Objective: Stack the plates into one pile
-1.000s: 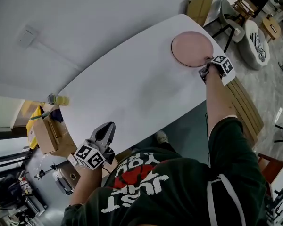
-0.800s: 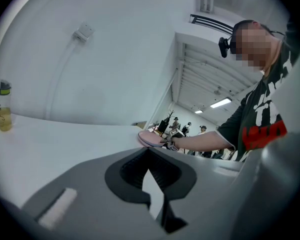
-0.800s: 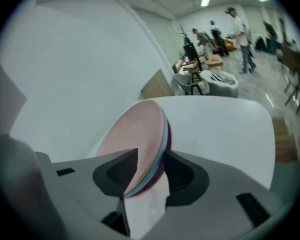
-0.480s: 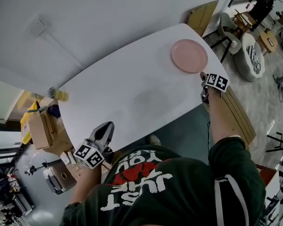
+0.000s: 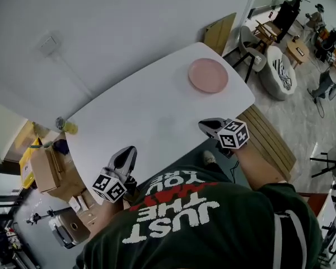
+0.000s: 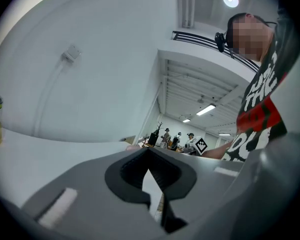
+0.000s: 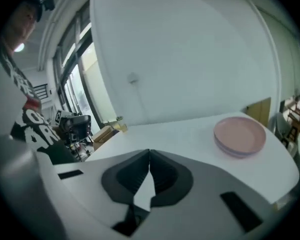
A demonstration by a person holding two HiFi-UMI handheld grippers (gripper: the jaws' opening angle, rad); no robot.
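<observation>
Head view | 1 plate-pile (image 5: 208, 75) | left gripper (image 5: 130, 149) closed | right gripper (image 5: 204, 125) just closed | both empty

We see pink plates (image 5: 208, 75) on a white table (image 5: 134, 116); the grey left gripper (image 5: 129, 151) and right gripper (image 5: 204, 126) carry black-and-white square markers.

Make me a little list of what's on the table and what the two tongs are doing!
plates: pink plates in one pile, near the far right corner
table: white table
other thing: small yellow bottle at the table's left end
left tongs: shut, nothing in them, by the near edge of the table
right tongs: have just been closing, now shut, nothing in them, well apart from the pile
loose plates: none seen
</observation>
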